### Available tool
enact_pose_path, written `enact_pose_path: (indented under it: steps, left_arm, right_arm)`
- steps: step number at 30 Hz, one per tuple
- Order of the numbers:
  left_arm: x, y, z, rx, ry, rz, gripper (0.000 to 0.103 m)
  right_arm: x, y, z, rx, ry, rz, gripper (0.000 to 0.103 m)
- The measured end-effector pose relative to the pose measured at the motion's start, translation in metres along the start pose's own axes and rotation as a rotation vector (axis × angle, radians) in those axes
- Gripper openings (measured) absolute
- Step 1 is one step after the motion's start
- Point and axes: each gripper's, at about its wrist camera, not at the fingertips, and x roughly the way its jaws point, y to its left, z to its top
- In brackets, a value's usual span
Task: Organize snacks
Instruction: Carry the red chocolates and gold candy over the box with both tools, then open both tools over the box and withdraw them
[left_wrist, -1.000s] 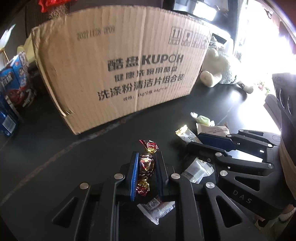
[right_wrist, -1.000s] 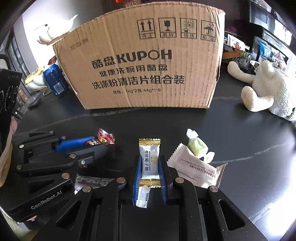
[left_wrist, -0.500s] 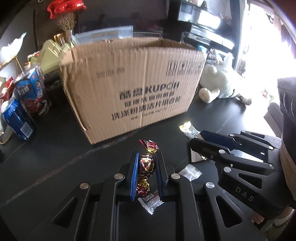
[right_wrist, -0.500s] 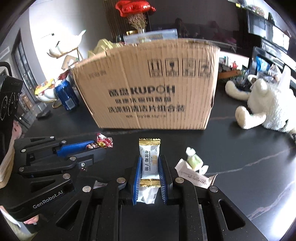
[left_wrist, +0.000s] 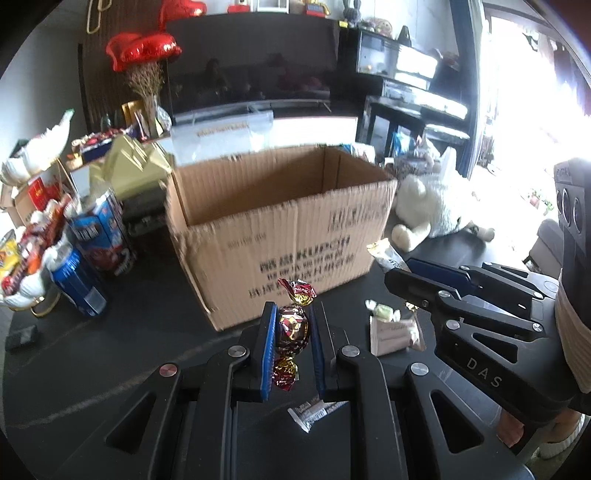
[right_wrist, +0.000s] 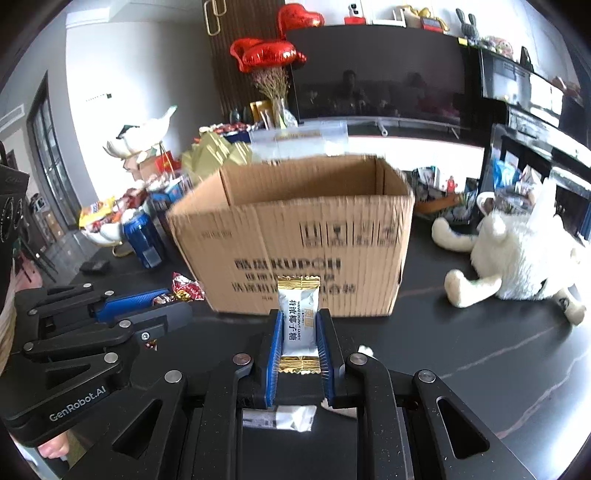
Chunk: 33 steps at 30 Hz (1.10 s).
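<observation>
My left gripper (left_wrist: 291, 317) is shut on a red and gold foil candy (left_wrist: 293, 328), held above the black table. My right gripper (right_wrist: 298, 325) is shut on a white and gold coconut candy packet (right_wrist: 298, 323). Both hang in front of an open cardboard box (left_wrist: 280, 229) (right_wrist: 310, 236), about level with its lower front wall. The right gripper shows at the right of the left wrist view, with the packet's end (left_wrist: 384, 254) sticking out. In the right wrist view the left gripper (right_wrist: 173, 295) sits at the left with the foil candy (right_wrist: 186, 288).
Loose sweets lie on the table: a green candy (left_wrist: 382, 312), a beige packet (left_wrist: 393, 330), a clear wrapper (left_wrist: 314, 411). A white plush toy (right_wrist: 517, 251) lies right of the box. Blue cans (left_wrist: 79, 280) and snack packs crowd the left.
Both grippers have risen with their candies still held. The box has dropped in view, and its open top and inside now show.
</observation>
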Motion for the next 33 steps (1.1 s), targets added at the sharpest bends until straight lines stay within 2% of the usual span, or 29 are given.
enact_pose_path:
  steps: [8,17,26,33]
  left_arm:
    - [-0.022,0.007,0.033,0.011,-0.053,0.033,0.018]
    - [-0.027,0.023,0.070,0.009,-0.086,0.065,0.018]
    - [-0.009,0.037,0.096,0.008,-0.083,0.093,0.018]
    - [0.021,0.045,0.111,0.005,-0.059,0.095,0.018]
  right_arm:
    - [-0.021,0.009,0.035,-0.027,-0.070,-0.024,0.020]
    - [-0.024,0.020,0.081,-0.067,-0.116,-0.061,0.020]
    - [-0.008,0.017,0.108,-0.084,-0.120,-0.081,0.020]
    - [0.020,0.010,0.120,-0.086,-0.094,-0.089,0.020]
